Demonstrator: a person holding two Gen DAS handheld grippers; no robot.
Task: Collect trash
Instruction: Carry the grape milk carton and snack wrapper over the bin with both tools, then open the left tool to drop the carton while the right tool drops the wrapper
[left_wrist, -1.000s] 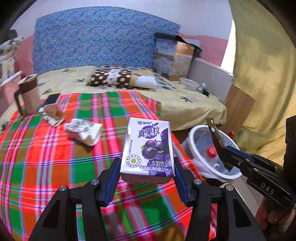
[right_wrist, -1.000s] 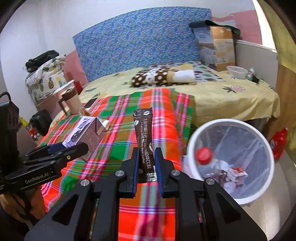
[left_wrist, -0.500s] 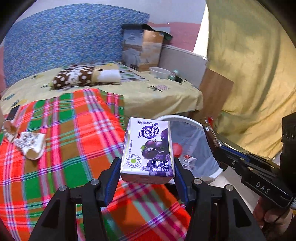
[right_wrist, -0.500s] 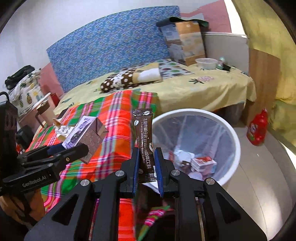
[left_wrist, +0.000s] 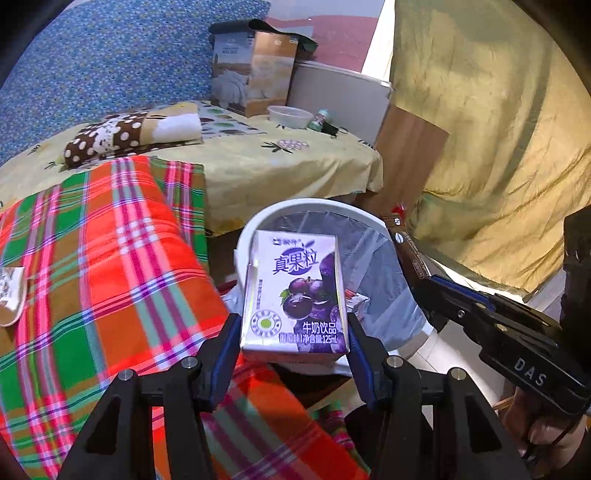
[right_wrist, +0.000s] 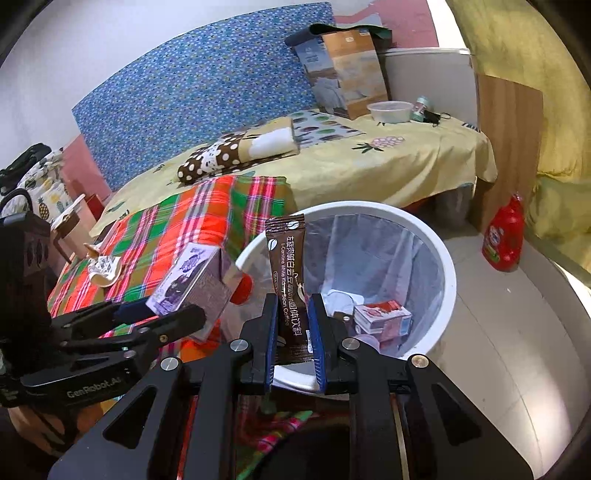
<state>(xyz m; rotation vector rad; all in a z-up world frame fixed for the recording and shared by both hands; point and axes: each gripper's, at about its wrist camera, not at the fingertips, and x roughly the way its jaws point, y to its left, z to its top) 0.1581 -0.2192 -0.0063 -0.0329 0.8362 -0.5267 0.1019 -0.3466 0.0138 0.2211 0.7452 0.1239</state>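
Note:
My left gripper (left_wrist: 293, 332) is shut on a purple grape milk carton (left_wrist: 295, 291) and holds it upright over the near rim of the white trash bin (left_wrist: 314, 205). My right gripper (right_wrist: 292, 325) is shut on a brown coffee sachet (right_wrist: 288, 273), held upright over the near edge of the same bin (right_wrist: 443, 254). The bin has a clear liner and holds a red-capped bottle (right_wrist: 242, 290), a small red and white carton (right_wrist: 384, 317) and other scraps. The carton also shows in the right wrist view (right_wrist: 184, 280), and the sachet in the left wrist view (left_wrist: 408, 247).
A plaid blanket (left_wrist: 110, 258) covers the bed, with crumpled wrappers (right_wrist: 103, 267) on it. Further back lie a dotted pillow (right_wrist: 236, 151), a cardboard box (right_wrist: 343, 70) and a plastic bowl (right_wrist: 389, 110). A red detergent bottle (right_wrist: 504, 236) stands on the floor by a wooden panel.
Both grippers have swung right from above the plaid blanket to over the trash bin, each still holding its item. The bin now fills the middle of both views.

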